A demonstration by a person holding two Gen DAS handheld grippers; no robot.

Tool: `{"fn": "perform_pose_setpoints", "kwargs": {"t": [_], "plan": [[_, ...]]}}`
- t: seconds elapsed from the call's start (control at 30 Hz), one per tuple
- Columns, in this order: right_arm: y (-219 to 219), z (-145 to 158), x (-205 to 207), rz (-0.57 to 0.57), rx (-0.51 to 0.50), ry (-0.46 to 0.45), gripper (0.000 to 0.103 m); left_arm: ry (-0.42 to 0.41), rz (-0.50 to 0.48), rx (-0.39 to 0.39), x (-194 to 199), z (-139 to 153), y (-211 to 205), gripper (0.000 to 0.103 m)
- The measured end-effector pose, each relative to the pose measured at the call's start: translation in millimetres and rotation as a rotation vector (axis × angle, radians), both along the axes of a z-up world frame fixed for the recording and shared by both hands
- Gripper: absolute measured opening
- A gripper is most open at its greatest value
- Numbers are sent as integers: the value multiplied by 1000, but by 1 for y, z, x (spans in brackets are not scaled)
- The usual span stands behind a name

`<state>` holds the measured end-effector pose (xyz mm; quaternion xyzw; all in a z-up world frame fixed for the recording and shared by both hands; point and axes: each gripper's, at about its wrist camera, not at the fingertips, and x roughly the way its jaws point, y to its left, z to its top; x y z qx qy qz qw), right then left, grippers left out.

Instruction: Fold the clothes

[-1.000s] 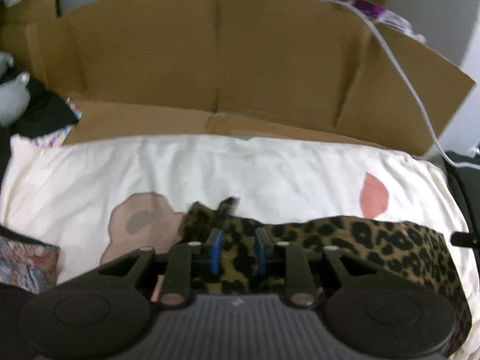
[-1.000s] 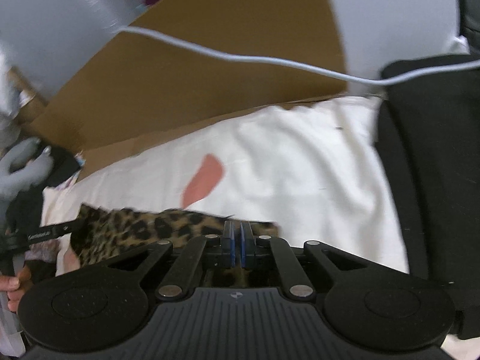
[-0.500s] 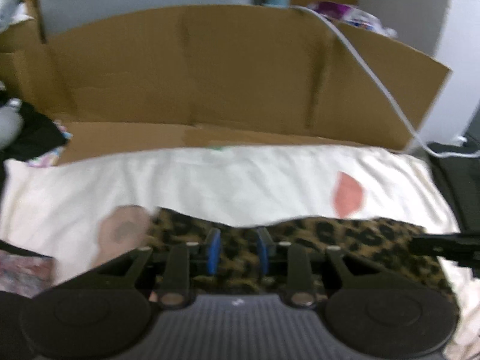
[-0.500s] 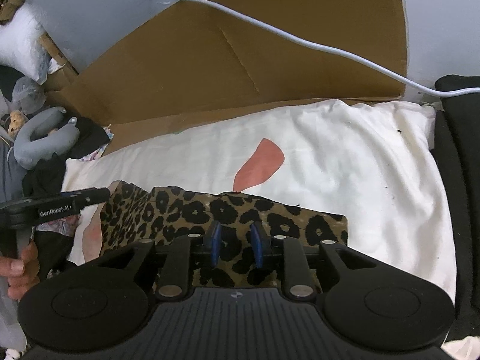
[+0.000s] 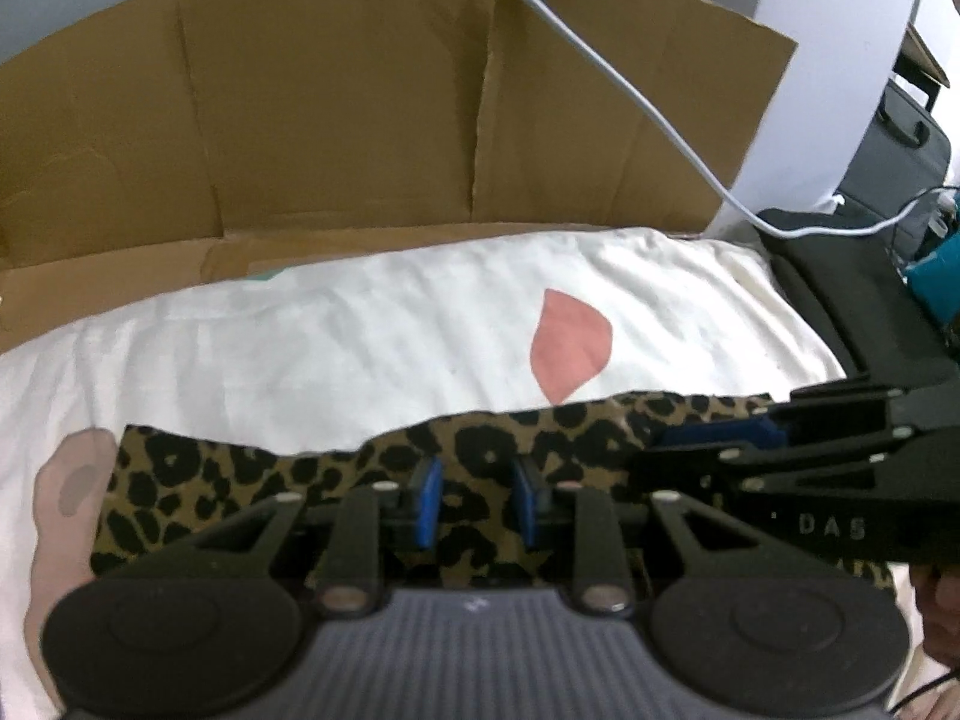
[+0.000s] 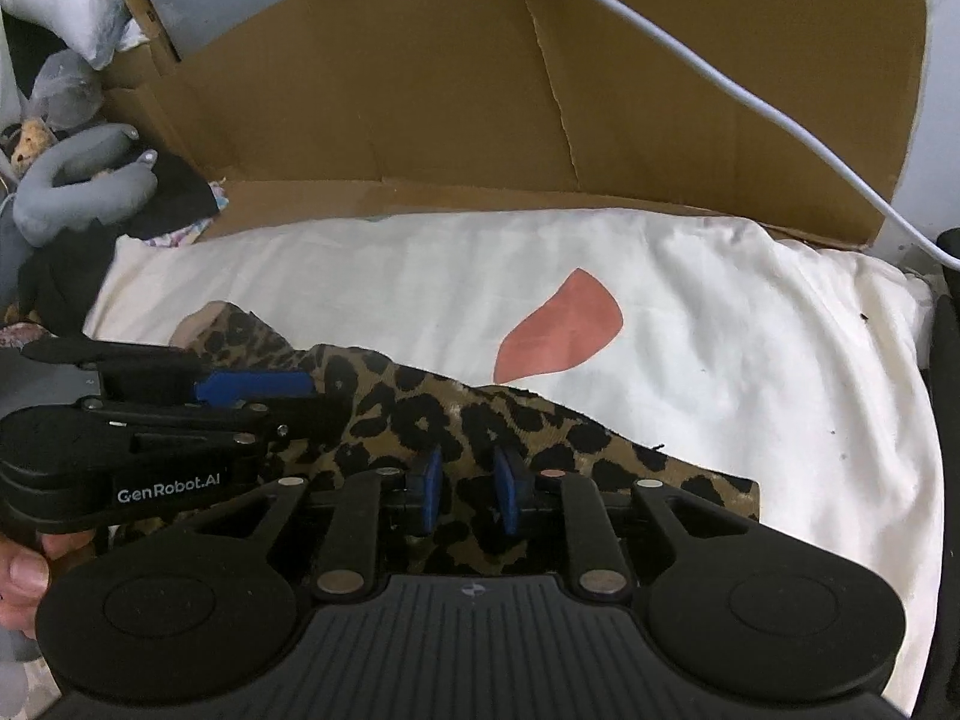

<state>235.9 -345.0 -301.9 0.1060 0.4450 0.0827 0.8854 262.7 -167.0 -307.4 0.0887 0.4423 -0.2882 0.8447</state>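
A leopard-print garment (image 5: pixel 252 480) lies as a long folded band across a cream sheet (image 5: pixel 372 348) that has a pink patch (image 5: pixel 567 354). My left gripper (image 5: pixel 478 504) hovers open over the middle of the band, its blue pads (image 5: pixel 427 501) apart. My right gripper (image 6: pixel 468 489) is open too, low over the same garment (image 6: pixel 420 420). The two grippers sit close together. The right one (image 5: pixel 690 441) enters the left wrist view from the right, and the left one (image 6: pixel 300 390) enters the right wrist view from the left. The garment's near edge is hidden under the gripper bodies.
A tall cardboard sheet (image 5: pixel 336 102) stands behind the bed, with a white cable (image 5: pixel 630 90) hanging across it. A grey plush toy (image 6: pixel 84 192) and dark clothes (image 6: pixel 174 192) sit at the far left. A black bag (image 5: pixel 840 312) borders the right side.
My right gripper was shut on the leopard garment a second ago and has opened. Both grippers have drawn toward each other, and the garment now lies flatter as a band.
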Motion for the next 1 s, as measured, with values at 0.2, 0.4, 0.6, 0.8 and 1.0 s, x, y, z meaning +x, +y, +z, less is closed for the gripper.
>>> {"fn": "perform_pose_setpoints", "kwargs": {"t": [0.2,0.4,0.6,0.8,1.0], "plan": [[-3,-10,9,-2,2,9,23,17,11,-24,5,2,-4,26],[-12,-18,17,-26,44,16,19,25,-40,-19,-5,6,-7,25],[-9,-10,12,-52,53,13,22,7,-36,-6,2,-7,-10,27],[-10,-4,-18,-46,51,-6,36,2,-36,2,4,-11,-11,27],[-8,-10,-49,-5,23,8,37,-2,-39,-3,4,-13,-9,27]]}}
